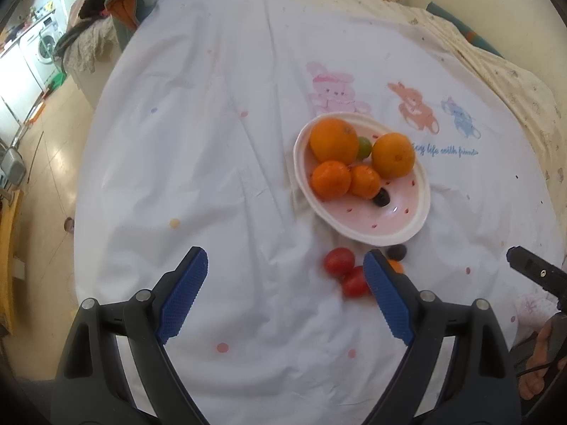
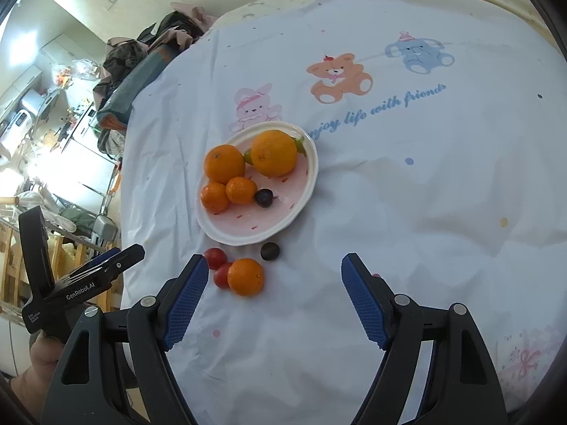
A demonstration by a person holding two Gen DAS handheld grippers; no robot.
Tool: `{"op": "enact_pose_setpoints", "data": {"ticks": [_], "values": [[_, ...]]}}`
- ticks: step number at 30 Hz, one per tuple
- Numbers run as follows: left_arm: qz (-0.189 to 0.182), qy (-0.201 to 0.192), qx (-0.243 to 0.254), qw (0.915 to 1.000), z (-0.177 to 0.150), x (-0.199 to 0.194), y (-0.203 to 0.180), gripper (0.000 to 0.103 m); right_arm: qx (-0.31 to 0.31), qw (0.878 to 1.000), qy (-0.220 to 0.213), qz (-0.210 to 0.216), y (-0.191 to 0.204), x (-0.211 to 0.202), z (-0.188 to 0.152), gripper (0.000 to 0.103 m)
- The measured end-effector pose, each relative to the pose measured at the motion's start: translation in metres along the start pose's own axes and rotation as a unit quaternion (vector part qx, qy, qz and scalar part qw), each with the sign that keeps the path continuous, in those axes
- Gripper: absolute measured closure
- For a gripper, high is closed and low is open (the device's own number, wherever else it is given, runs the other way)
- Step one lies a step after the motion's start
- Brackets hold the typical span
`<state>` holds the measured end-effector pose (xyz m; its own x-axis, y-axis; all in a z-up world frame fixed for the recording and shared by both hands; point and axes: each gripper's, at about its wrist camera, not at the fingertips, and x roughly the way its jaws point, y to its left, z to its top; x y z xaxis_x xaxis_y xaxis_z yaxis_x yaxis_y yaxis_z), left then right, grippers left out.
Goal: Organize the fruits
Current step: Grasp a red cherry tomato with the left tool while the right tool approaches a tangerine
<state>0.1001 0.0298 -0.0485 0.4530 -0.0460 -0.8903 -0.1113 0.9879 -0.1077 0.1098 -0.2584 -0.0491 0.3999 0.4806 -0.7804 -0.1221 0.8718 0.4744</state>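
A pink oval plate point(image 1: 400, 225) point(image 2: 297, 194) on the white cloth holds two oranges point(image 1: 333, 140) point(image 2: 274, 153), two tangerines point(image 1: 330, 180) point(image 2: 241, 190), a green fruit point(image 1: 364, 147) and a dark grape point(image 1: 381, 198) point(image 2: 264, 198). On the cloth in front of the plate lie two red tomatoes point(image 1: 339, 261) point(image 2: 215, 258), a tangerine point(image 2: 246, 277) and a dark grape point(image 1: 397, 251) point(image 2: 270, 250). My left gripper point(image 1: 285, 295) is open and empty, its right finger hiding most of the loose tangerine. My right gripper point(image 2: 274, 299) is open and empty, just right of the loose fruit.
The cloth point(image 1: 212, 141) point(image 2: 425, 194) has cartoon animal prints and covers a round table. Piled clothes and bags point(image 1: 117, 3) point(image 2: 141, 63) sit at its far left edge. The floor and a washing machine point(image 1: 42, 46) lie beyond the left edge.
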Motion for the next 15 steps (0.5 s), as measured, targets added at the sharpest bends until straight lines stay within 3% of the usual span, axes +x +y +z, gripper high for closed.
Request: {"op": "enact_pose_setpoints", "data": {"ticks": [3, 7, 9, 11, 15], "values": [[0.029, 0.011, -0.014, 0.9994, -0.004, 0.011, 0.007, 0.015, 0.008, 1.000, -0.001, -0.006, -0.003, 0.003, 0.002, 0.023], [0.029, 0.063, 0.020, 0.9974, -0.014, 0.038, -0.001, 0.017, 0.031, 0.999, 0.009, -0.002, -0.010, 0.012, 0.005, 0.023], [0.015, 0.090, 0.041, 0.9950, -0.020, 0.051, -0.011, 0.021, 0.037, 0.999, 0.014, -0.003, -0.011, 0.017, 0.007, 0.023], [-0.008, 0.099, 0.041, 0.9942, -0.023, 0.055, -0.017, 0.034, 0.039, 0.999, 0.018, -0.001, -0.011, 0.020, 0.009, 0.023], [-0.027, 0.100, 0.046, 0.9935, -0.018, 0.062, -0.033, 0.039, 0.037, 0.999, 0.021, 0.003, -0.009, 0.023, 0.011, 0.023]]}}
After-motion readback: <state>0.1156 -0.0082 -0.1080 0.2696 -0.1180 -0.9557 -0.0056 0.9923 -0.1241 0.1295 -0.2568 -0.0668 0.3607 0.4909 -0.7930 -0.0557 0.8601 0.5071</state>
